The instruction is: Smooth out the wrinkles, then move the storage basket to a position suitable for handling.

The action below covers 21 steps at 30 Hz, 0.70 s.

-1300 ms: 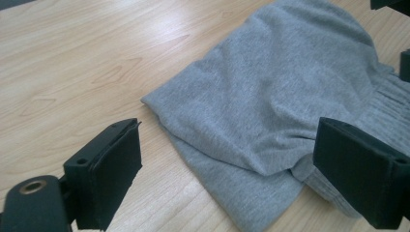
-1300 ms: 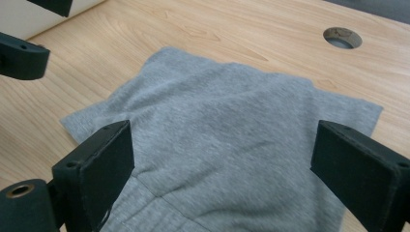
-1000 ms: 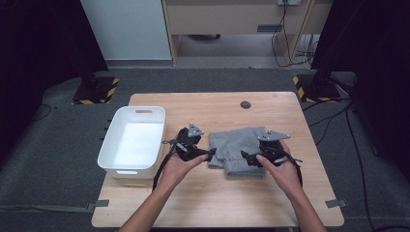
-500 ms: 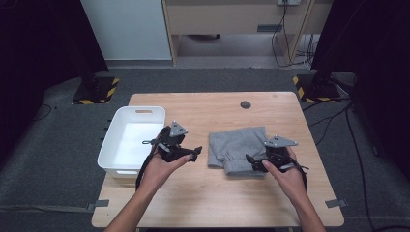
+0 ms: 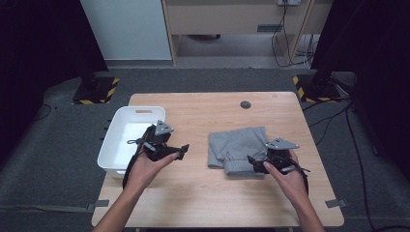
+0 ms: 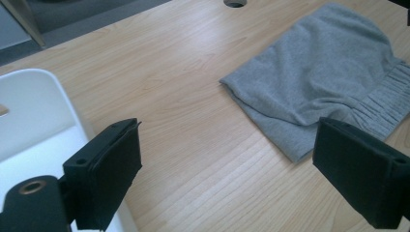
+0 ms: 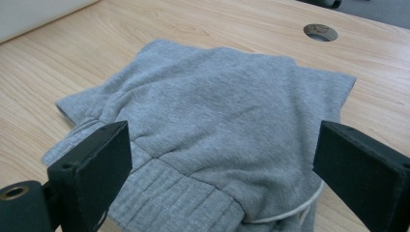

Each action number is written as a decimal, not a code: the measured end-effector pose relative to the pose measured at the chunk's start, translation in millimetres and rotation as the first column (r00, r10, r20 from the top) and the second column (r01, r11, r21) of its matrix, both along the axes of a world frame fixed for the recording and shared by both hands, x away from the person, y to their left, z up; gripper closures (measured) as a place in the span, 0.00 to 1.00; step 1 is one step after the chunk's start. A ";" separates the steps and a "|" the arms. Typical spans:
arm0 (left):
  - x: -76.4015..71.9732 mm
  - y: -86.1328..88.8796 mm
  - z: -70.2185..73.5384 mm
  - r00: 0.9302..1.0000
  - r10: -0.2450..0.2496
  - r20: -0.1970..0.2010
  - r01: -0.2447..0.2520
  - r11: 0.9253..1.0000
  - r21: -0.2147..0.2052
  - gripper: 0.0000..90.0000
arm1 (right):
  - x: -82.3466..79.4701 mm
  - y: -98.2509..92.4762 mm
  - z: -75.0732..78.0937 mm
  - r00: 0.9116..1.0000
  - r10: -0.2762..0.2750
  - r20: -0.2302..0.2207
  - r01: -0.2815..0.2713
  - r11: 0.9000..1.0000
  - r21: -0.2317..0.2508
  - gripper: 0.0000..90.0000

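The folded grey garment point(image 5: 238, 149) lies on the bench point(image 5: 203, 203), right of the white bin point(image 5: 112, 153). The left gripper point(image 5: 180, 151) hangs wide open beside the bin; the right gripper point(image 5: 255, 164), equally wide, holds nothing at the garment's ribbed edge.

No legible text or labels (any surface)

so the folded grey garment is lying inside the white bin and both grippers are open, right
Not quite. The folded grey garment lies on the wooden table, to the right of the white bin, not inside it; the high view shows this. The rest holds: the left gripper and the right gripper both have their jaws spread wide with nothing between them.
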State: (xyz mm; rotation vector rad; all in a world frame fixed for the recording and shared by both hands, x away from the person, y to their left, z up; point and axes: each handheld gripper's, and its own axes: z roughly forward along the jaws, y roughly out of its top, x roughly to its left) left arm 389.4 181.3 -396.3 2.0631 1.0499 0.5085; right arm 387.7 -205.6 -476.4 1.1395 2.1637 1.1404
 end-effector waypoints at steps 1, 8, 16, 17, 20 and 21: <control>-0.1 2.9 1.3 1.000 0.003 0.000 -0.003 1.000 -0.001 0.10 | -0.1 -0.1 0.0 1.000 -0.004 0.001 0.004 1.000 0.003 0.08; 1.7 20.3 5.8 0.999 0.038 -0.004 -0.038 0.999 0.003 0.11 | 0.0 -4.4 0.2 1.000 -0.021 0.006 0.021 1.000 0.007 0.07; 4.3 36.7 3.6 0.997 0.077 -0.008 -0.076 0.997 0.013 0.11 | -1.4 -8.1 -2.6 1.000 -0.021 -0.002 0.021 1.000 0.015 0.07; 4.3 36.7 3.6 0.997 0.077 -0.008 -0.076 0.997 0.013 0.11 | -1.4 -8.1 -2.6 1.000 -0.021 -0.002 0.021 1.000 0.015 0.07; 5.4 47.2 3.3 0.995 0.095 -0.010 -0.094 0.995 0.013 0.11 | -1.7 -9.8 -4.3 1.000 -0.030 -0.006 0.030 0.999 0.014 0.07; 5.5 49.9 3.5 0.995 0.103 -0.008 -0.103 0.995 0.010 0.10 | -1.9 -10.0 -4.6 0.999 -0.032 -0.006 0.032 0.999 0.016 0.07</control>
